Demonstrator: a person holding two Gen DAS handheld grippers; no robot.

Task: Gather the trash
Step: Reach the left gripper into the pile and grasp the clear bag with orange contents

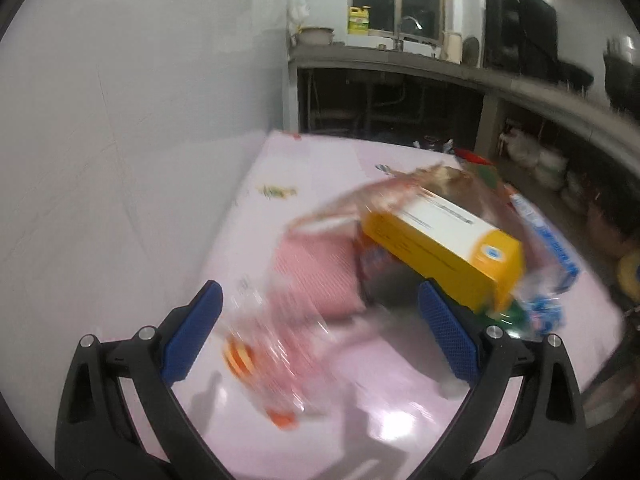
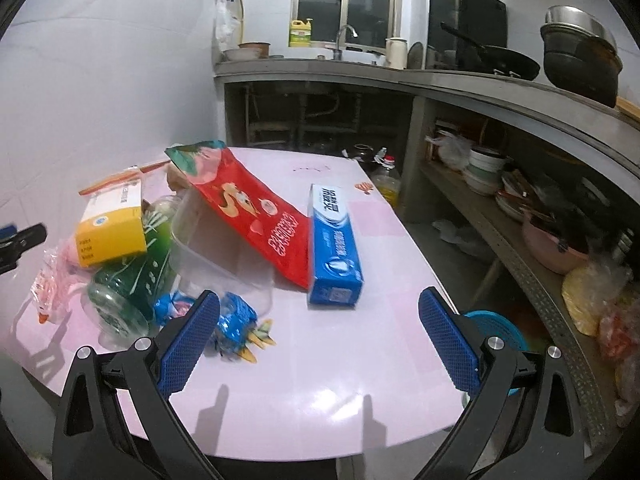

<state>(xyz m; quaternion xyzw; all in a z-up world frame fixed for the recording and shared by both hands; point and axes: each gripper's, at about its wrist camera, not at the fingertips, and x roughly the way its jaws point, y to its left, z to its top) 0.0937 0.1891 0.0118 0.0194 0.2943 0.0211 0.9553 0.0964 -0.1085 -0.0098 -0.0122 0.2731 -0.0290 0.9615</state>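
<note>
We are holding both tongs released, left tongs and right tongs, over the pink bench. The trash is lying at ten o'clock: yellow box, red bag, blue box.
</note>
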